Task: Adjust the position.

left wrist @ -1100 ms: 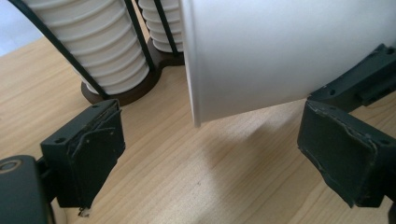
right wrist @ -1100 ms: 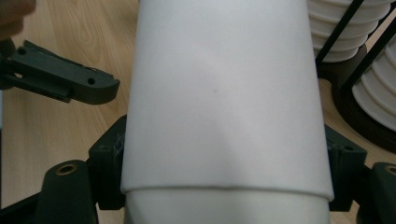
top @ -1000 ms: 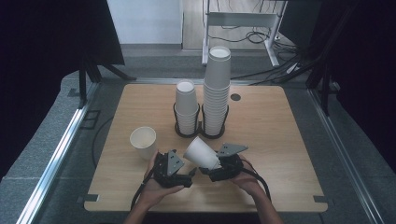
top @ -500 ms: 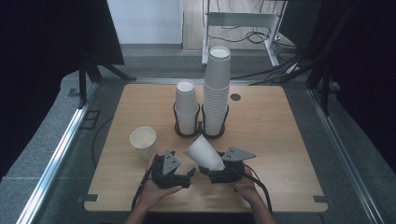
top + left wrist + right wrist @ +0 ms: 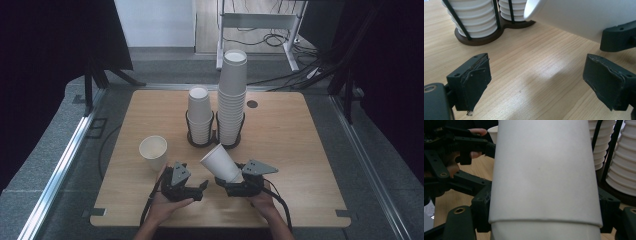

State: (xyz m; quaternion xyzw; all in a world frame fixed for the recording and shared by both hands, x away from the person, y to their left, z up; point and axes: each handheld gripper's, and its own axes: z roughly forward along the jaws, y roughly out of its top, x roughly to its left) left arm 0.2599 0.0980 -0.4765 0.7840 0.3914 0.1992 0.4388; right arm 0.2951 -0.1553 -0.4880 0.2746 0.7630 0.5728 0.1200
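We see the paper cup [image 5: 221, 162] clamped near its base between the jaws of the right gripper [image 5: 235, 181], tilted so its open mouth points up and toward the far left, above the near middle of the table [image 5: 295, 145]. In the right gripper view the cup's wall [image 5: 544, 175] stands between the two black jaws, which press on either side; we cannot see inside the cup. The right hand [image 5: 260, 200] holds its gripper low over the near edge, forearm coming in from the bottom. Just beside it, the left gripper [image 5: 202, 187] rests in the left hand [image 5: 167, 202], its jaws spread wide with nothing between them, pointing toward the held cup. A single cup [image 5: 153, 151] stands upright near the left hand, empty as far as we can see. Farther back, a dark two-ring holder [image 5: 215, 142] carries a short stack of cups [image 5: 200, 114] and a tall stack of cups [image 5: 232, 95].
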